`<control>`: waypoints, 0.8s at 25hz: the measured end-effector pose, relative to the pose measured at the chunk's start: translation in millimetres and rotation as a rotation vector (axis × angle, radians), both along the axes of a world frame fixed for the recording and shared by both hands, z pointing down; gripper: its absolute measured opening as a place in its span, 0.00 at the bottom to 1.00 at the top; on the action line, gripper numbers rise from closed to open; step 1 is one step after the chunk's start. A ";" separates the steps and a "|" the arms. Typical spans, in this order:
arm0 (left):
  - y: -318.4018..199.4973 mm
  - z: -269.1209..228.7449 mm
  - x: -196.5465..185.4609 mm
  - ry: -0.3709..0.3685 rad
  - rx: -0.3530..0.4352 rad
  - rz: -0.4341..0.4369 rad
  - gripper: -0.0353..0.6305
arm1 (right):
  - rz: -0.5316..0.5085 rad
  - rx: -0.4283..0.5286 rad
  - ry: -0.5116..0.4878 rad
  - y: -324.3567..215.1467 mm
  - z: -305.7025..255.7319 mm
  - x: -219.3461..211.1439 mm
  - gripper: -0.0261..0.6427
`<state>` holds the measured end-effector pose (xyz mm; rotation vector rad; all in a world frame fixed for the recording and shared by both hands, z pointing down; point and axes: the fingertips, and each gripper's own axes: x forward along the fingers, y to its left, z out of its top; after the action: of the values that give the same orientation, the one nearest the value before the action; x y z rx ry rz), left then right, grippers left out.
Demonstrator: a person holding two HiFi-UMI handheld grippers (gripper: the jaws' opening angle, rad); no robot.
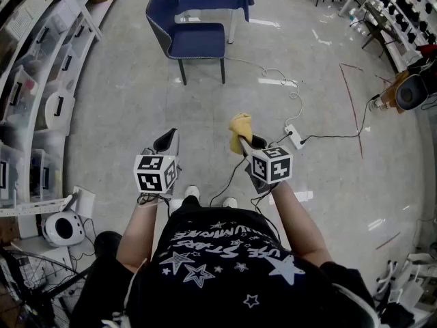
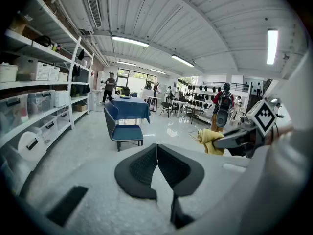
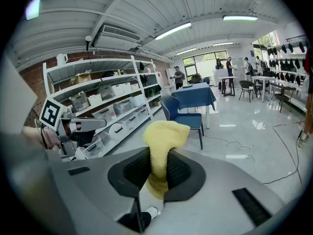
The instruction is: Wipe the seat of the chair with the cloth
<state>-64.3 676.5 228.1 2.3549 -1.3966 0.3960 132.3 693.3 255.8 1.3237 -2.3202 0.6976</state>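
Right gripper view: yellow cloth (image 3: 164,133) pinched

Fingers of the right gripper (image 3: 157,166) clamp the yellow cloth, which bunches above them. Fingers of the left gripper (image 2: 157,163) are pressed together, empty. The blue chair (image 1: 196,41) stands well ahead on the floor (image 1: 123,108).

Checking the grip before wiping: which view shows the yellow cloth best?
The right gripper view: the cloth fills the centre, pinched in the jaws of the right gripper. The head view shows the cloth small; the left gripper view gives only a side glimpse.
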 end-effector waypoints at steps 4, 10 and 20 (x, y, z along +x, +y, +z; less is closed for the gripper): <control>-6.0 -5.6 -3.7 0.018 -0.001 0.002 0.08 | 0.004 -0.005 0.003 -4.9 -2.0 -3.2 0.14; -18.9 3.3 -9.2 0.007 -0.013 0.039 0.08 | 0.034 -0.029 -0.004 -18.0 6.2 -14.6 0.14; -71.7 15.6 -69.4 0.008 -0.032 0.079 0.08 | 0.079 -0.021 -0.014 -75.3 16.7 -75.5 0.14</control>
<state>-133.7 604.8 243.8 2.3883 -1.2866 0.4268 56.8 618.0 272.5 1.4119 -2.2762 0.7559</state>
